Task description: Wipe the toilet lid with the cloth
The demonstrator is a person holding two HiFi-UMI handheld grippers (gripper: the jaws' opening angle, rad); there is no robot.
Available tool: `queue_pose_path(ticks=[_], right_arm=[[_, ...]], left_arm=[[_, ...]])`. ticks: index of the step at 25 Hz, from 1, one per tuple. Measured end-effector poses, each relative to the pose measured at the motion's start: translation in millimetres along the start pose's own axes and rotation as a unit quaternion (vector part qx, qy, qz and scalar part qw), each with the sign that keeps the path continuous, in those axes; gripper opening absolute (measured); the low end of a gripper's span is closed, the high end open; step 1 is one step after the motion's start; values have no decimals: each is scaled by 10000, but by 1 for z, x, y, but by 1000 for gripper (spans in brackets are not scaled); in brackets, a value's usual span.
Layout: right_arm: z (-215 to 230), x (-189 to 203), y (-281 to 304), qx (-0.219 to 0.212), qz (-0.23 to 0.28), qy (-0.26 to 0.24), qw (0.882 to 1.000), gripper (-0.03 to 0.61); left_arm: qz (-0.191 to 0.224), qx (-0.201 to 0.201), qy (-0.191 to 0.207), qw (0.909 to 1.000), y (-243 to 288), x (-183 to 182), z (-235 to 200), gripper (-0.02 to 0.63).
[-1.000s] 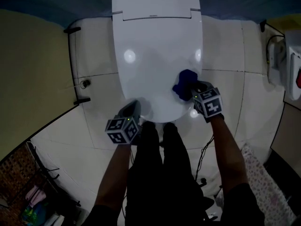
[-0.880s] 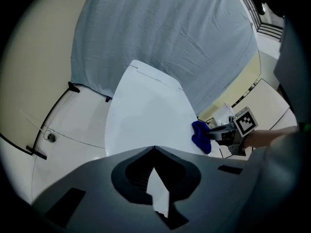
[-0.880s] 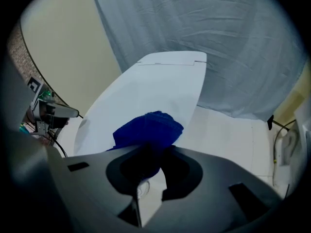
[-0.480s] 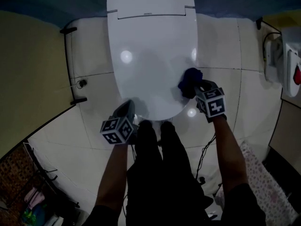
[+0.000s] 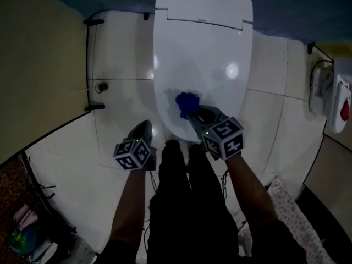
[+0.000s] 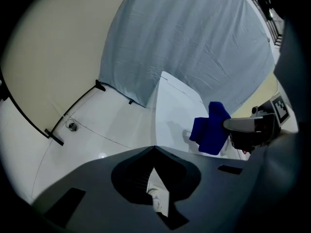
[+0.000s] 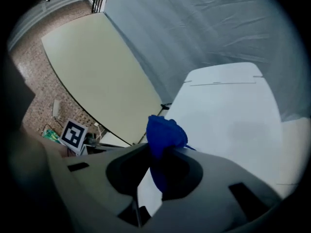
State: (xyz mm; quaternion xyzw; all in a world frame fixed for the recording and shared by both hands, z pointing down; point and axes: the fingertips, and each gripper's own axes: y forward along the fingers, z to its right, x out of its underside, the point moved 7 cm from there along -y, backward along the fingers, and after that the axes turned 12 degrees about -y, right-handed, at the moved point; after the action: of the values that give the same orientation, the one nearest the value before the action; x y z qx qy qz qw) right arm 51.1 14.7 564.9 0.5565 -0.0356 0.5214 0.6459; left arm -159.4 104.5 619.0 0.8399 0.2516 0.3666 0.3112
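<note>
The cloth [image 5: 187, 102] is over the front of the toilet lid [image 5: 203, 54] (left gripper [image 5: 144, 130] just left of it).

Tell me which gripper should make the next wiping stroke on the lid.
Right. The right gripper is clamped on the blue cloth over the toilet lid front. The left gripper is shut, empty, off to the lid's side.

A deep-blue fabric cloth [image 5: 187, 102] stands out against the glossy white plastic toilet lid [image 5: 203, 48]. The grey left gripper [image 5: 144, 128] and grey right gripper [image 5: 193, 114] are patterned with black-and-white square markers. The glossy white floor tiles [image 5: 118, 98] are crossed by thin dark joint lines. The flat partition panel [image 5: 38, 65] is pale yellow, the wrinkled fabric sheet [image 6: 194, 38] pale blue-grey, the person's trousers [image 5: 184, 202] black.
</note>
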Motion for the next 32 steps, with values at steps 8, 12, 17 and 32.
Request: queue_pose_path(ticks=[8, 12, 17, 32], right_arm=[[-81, 18, 87, -921, -439, 213, 9946, 61], [-57, 64, 107, -324, -1271, 103, 9913, 60], [-34, 94, 91, 21, -1657, -113, 9861, 61], [24, 142, 10, 512, -1686, -130, 9843, 61]], left_arm=[[-3, -280, -161, 9995, -20, 1, -42, -11], [-122, -209, -210, 9995, -17, 9, -43, -11], [-277, -25, -76, 9996, -6, 18, -28, -11], [-611, 336, 437, 9966, 24, 50, 41, -11]])
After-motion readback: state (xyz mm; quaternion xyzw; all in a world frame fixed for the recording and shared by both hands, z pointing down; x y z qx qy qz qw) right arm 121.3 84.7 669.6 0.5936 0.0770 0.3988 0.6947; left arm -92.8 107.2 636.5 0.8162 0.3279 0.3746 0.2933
